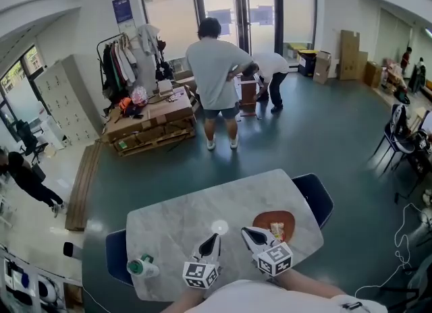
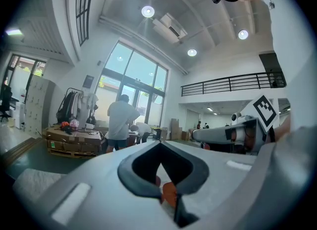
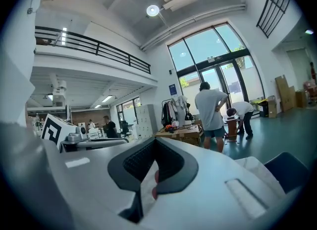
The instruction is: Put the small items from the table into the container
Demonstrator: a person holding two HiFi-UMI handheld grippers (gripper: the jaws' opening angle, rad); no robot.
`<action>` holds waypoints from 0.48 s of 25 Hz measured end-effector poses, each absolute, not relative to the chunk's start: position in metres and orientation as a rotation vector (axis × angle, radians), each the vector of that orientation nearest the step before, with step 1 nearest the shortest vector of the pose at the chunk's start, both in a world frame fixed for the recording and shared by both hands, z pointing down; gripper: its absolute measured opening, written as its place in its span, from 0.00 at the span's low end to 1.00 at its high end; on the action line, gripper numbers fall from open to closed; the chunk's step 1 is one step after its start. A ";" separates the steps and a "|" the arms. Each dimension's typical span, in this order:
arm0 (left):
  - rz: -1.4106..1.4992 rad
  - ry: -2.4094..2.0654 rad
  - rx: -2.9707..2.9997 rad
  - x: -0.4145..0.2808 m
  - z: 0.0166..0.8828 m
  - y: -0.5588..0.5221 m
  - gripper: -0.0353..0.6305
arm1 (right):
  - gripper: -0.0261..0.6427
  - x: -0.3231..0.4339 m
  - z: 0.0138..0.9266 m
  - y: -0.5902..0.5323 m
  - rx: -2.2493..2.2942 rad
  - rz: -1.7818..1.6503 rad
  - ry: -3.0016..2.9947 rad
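Your left gripper (image 1: pixel 215 237) and right gripper (image 1: pixel 246 231) are both closed on nothing. The small white round disc (image 1: pixel 219 227) lies on the grey marble table (image 1: pixel 175 217), just ahead of the left tips and near the orange-brown shallow container (image 1: pixel 262 221). It looks light, flat and probably slippery, so pinch it across its rim.
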State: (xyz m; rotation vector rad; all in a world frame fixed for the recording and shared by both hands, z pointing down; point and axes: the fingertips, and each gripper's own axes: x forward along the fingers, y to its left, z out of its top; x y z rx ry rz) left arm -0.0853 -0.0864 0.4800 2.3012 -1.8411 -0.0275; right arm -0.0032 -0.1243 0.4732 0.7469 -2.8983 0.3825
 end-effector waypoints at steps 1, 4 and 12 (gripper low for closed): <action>-0.025 -1.846 2.295 -0.086 0.480 -0.085 0.06 | 0.08 -0.003 0.473 -0.124 0.741 0.381 -2.896; -0.023 -1.855 2.282 -0.086 0.482 -0.081 0.06 | 0.08 -0.003 0.476 -0.121 0.723 0.382 -2.895; -0.037 -1.884 2.282 -0.096 0.472 -0.076 0.06 | 0.08 -0.020 0.470 -0.118 0.678 0.360 -2.911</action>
